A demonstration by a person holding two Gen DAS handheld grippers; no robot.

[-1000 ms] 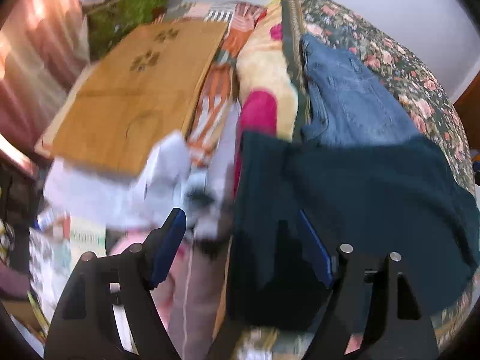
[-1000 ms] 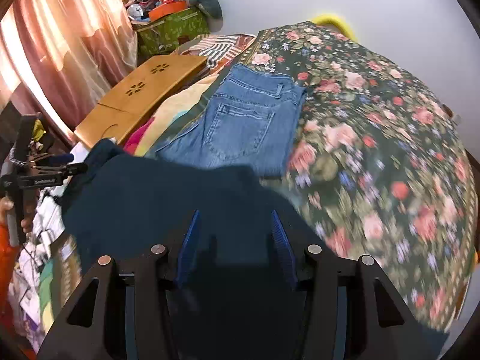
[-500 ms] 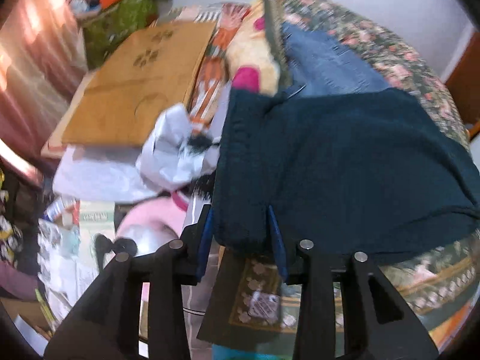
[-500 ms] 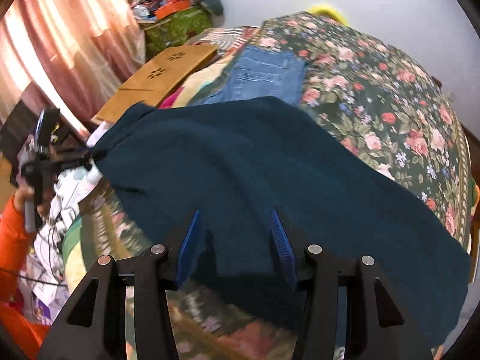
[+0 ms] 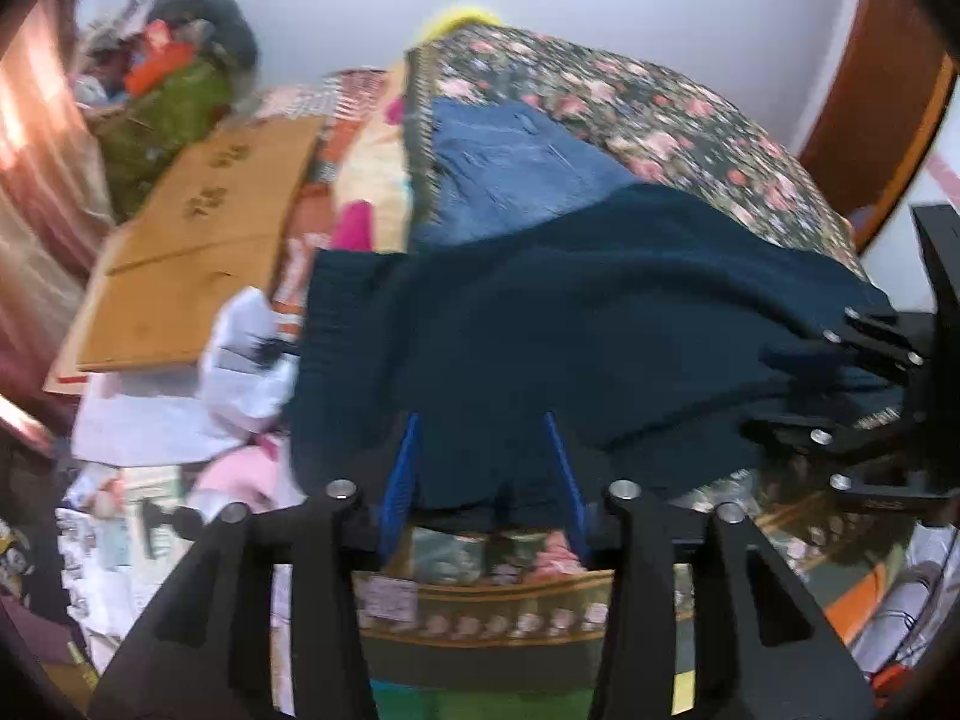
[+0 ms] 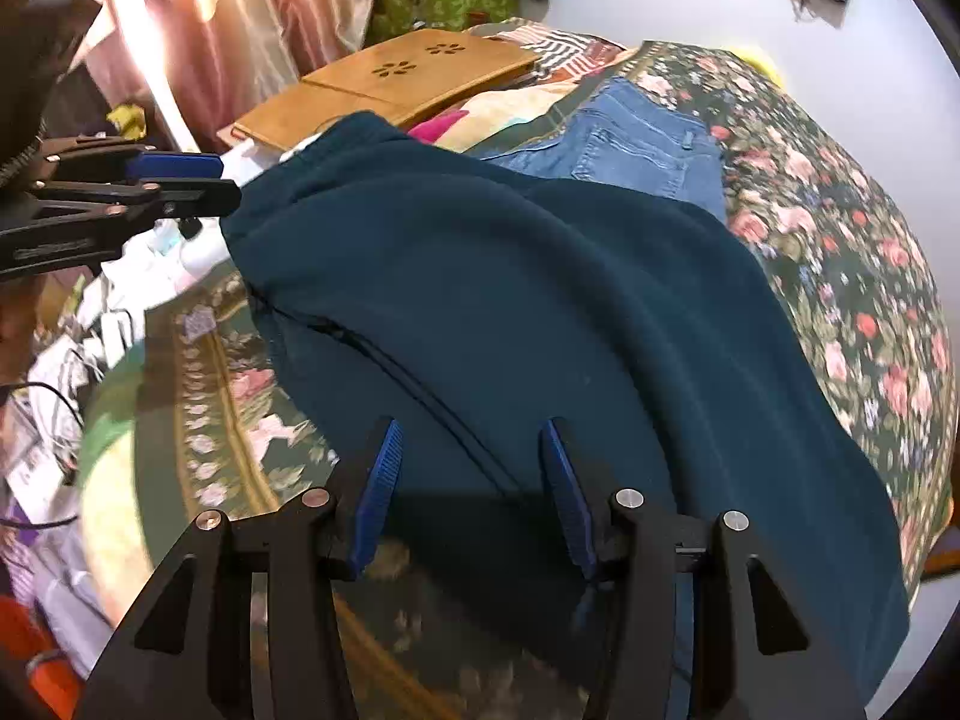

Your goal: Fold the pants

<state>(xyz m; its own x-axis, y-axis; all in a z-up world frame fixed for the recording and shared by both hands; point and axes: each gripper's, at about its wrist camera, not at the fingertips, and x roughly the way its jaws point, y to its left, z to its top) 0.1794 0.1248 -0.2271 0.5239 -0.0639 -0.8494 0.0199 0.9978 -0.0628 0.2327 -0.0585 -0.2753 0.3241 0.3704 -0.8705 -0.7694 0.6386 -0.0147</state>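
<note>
- Floral bedspread [image 6: 852, 252] covers the bed; a white wall rises behind it.
- Dark teal pants [image 6: 540, 300] lie spread along the bed's near edge.
- Folded jeans [image 6: 630, 144] lie past them, at the far left edge.
- Left gripper [image 5: 483, 468]: jaws opening, pants hem between them.
- Right gripper [image 6: 471, 480]: jaws part spread over the pants; whether they pinch the cloth cannot be told.
- Wooden board [image 5: 198, 234] lies left of the bed.

The dark teal pants [image 6: 540, 324] lie spread flat across the near part of the floral bed, one end overlapping the folded blue jeans behind.
</note>
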